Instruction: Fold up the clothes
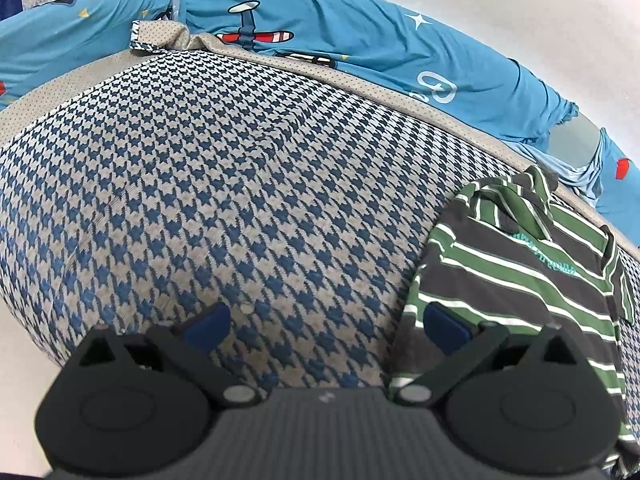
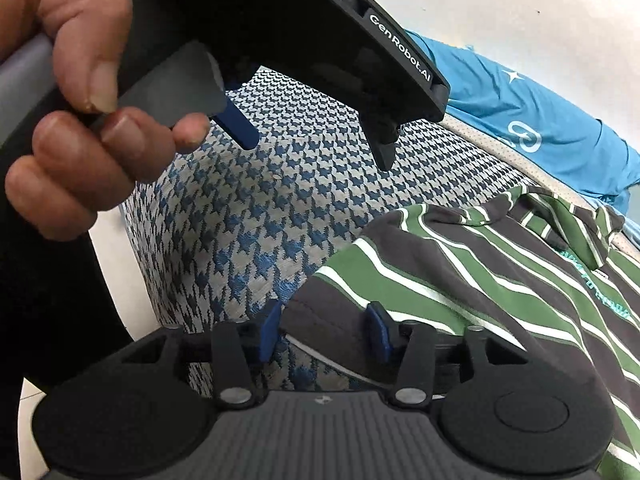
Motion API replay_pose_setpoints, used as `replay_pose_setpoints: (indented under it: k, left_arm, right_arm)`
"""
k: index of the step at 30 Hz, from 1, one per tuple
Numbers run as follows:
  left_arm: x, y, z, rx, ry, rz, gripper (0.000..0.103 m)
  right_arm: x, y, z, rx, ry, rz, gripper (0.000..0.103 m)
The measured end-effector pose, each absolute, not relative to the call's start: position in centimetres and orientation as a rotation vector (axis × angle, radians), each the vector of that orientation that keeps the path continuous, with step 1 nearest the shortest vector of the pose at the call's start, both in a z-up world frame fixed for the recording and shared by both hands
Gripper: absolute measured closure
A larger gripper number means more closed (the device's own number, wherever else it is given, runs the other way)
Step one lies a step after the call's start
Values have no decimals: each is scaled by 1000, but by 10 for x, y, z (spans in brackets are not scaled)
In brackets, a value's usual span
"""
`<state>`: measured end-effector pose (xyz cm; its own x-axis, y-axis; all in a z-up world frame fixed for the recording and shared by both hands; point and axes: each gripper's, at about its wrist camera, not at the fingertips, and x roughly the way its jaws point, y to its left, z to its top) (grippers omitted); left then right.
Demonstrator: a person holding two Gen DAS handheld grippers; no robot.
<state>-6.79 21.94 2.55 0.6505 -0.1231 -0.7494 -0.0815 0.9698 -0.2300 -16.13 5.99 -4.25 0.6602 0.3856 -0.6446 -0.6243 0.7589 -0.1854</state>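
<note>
On a houndstooth cloth (image 1: pixel 224 184), a green-and-grey striped shirt (image 1: pixel 516 280) lies flat at the right, its collar towards a blue printed garment (image 1: pixel 360 36) bunched along the far edge. The left gripper (image 1: pixel 326 328) hovers over the cloth with its blue-padded fingers spread wide, holding nothing, the right pad (image 1: pixel 446 330) above the shirt's near left edge. The right gripper (image 2: pixel 324 330) has its fingers apart, astride the shirt's near corner. The left hand (image 2: pixel 80 112) grips its tool's handle, seen from the right wrist camera.
</note>
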Motion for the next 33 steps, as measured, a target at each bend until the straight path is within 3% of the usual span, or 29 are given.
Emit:
replay_pose_setpoints:
  k: [3,6,18,25,29,33]
  left_arm:
    - [-68,219,27,-255,858,-20,0]
    - [-69,220,28,-252,847,-9,0]
    - [-74,243,43,-249,741,101,0]
    - [-74,248,43,-223,734,121,0]
    - [-73,242,43,-208,729,120,0]
    - [-72,236,40,-202,739,104,0]
  right_arm:
    - [-157,57,-41,-381,623,589,85]
    - [-148,51,-37,-318,647,573,95]
    - [-146,64,-12,-73,722,636,96]
    - [-134,71,-24,4,787,650,95]
    - [-133,70,-30,35,811,686,82]
    - [-147,61,-24,-7,803,730,82]
